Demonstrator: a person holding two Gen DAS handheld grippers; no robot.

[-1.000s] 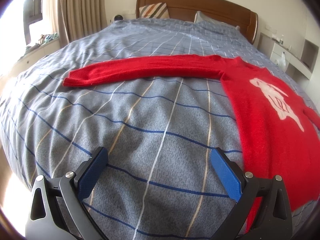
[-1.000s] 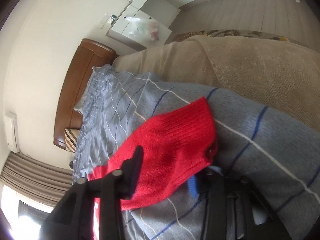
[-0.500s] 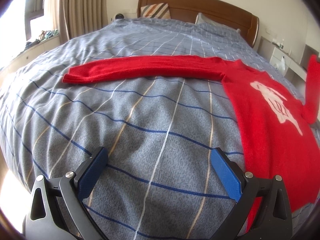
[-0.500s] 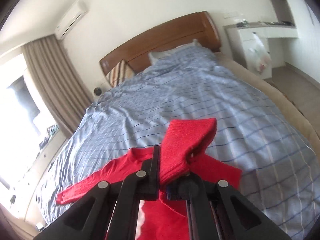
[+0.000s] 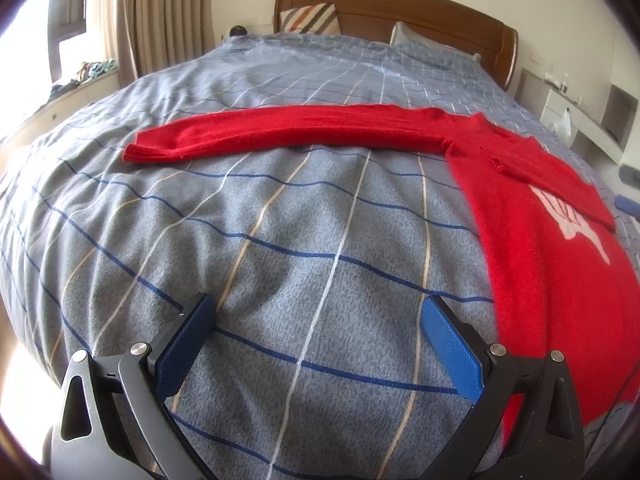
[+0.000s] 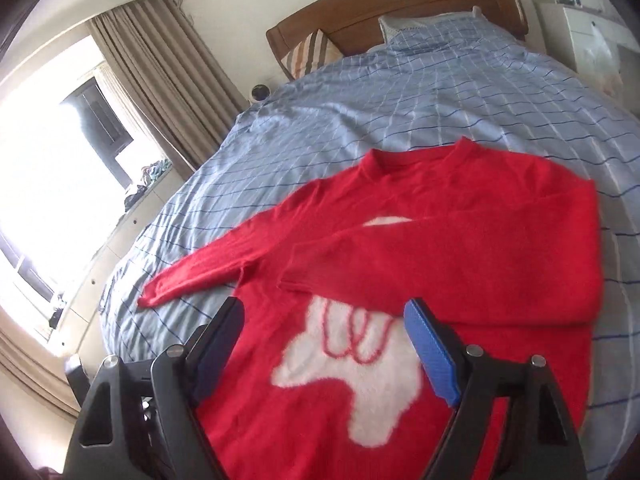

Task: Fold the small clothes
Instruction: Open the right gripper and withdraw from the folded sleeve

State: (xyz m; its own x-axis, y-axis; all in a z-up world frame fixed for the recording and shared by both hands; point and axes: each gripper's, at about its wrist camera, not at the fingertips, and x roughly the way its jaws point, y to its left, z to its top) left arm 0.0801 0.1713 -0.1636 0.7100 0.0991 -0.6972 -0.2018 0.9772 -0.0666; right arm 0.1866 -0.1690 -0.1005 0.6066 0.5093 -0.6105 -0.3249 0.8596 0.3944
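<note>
A small red sweater (image 6: pixel 460 248) with a white figure on its chest lies flat on the bed. Its right sleeve (image 6: pixel 400 256) is folded across the chest. Its left sleeve (image 5: pixel 288 132) lies stretched out straight to the side. The sweater's body shows at the right in the left wrist view (image 5: pixel 552 248). My right gripper (image 6: pixel 324 340) is open and empty, just above the white figure. My left gripper (image 5: pixel 316 340) is open and empty over bare bedspread, near the front edge, well short of the outstretched sleeve.
The bed has a blue-grey checked bedspread (image 5: pixel 280 240) and a wooden headboard (image 5: pixel 400 8) with pillows. Curtains and a bright window (image 6: pixel 60 152) are at the left. A white bedside unit (image 6: pixel 592 36) stands at the right.
My right gripper carried the right sleeve cuff over the sweater's chest, opened and let it go. The sleeve now lies folded across the body. My left gripper barely moved.
</note>
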